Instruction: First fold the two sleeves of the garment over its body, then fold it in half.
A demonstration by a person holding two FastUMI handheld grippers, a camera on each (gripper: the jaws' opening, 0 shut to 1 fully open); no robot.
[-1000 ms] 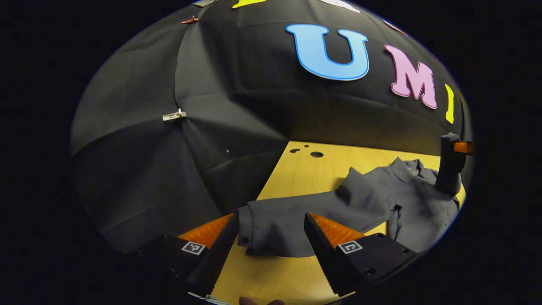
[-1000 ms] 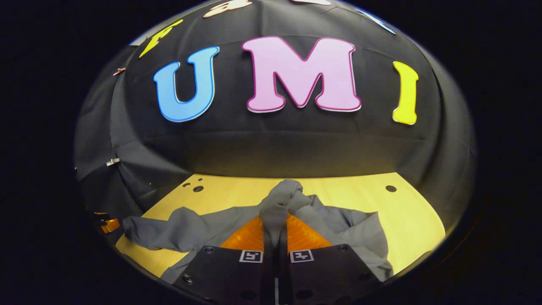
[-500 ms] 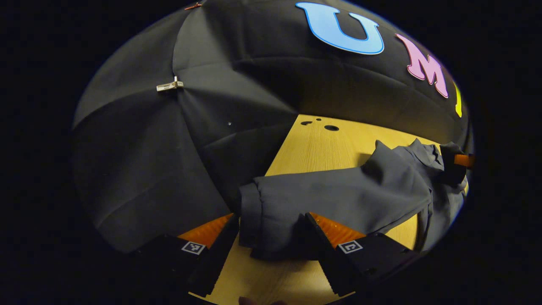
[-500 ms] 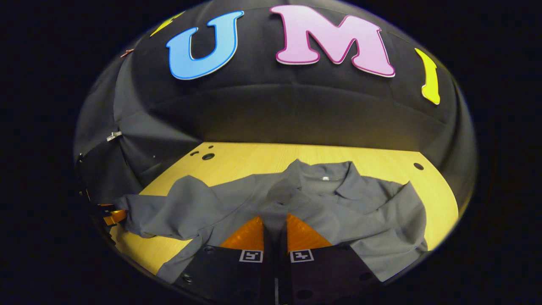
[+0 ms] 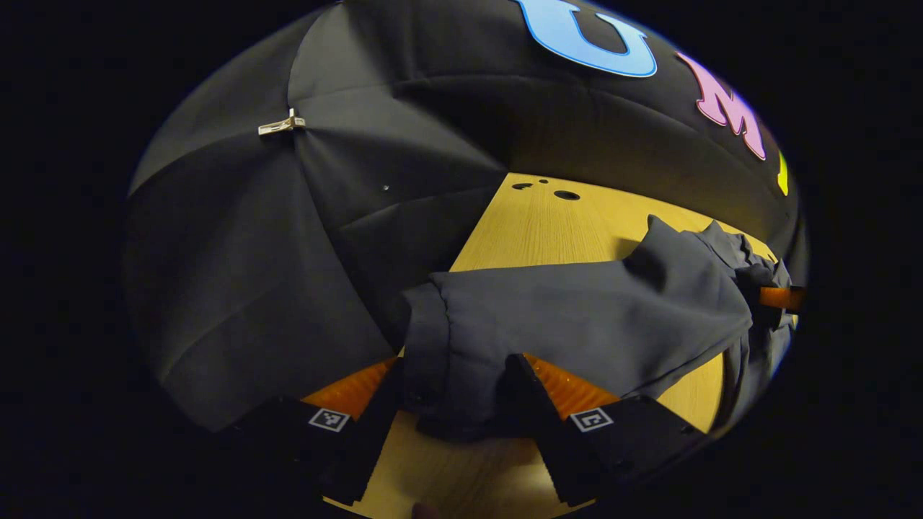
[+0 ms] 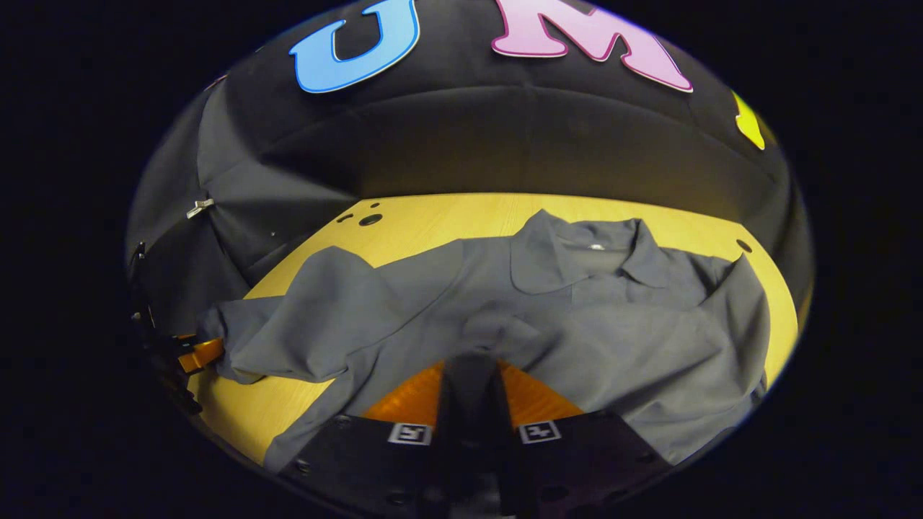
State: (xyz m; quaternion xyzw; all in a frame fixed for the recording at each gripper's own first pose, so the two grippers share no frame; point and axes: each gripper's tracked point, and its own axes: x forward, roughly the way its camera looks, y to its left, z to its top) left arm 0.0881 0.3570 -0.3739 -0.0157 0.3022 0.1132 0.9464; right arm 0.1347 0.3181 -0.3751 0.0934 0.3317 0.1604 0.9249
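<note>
A grey collared shirt (image 6: 613, 317) lies spread on the yellow wooden table (image 6: 447, 216), collar (image 6: 577, 249) towards the far wall. My right gripper (image 6: 469, 375) is shut on a pinch of cloth at the middle of the shirt's body. One long sleeve (image 5: 577, 317) stretches towards my left gripper (image 5: 454, 382), whose fingers stand open on either side of the cuff (image 5: 440, 346), low over the table. The right gripper (image 5: 779, 297) also shows at the far end of the sleeve, and the left gripper (image 6: 195, 355) at the sleeve's end in the right gripper view.
The table's left edge (image 5: 461, 252) runs close beside the cuff, with black cloth wall beyond it. Small round holes (image 5: 566, 194) mark the table's far corner. A metal clip (image 5: 281, 126) holds the wall cloth. Bare wood lies in front of the cuff.
The right gripper has brought the bunched shirt down, and it now lies spread flat. The left gripper has moved forward around the cuff, its fingers slightly closer together.
</note>
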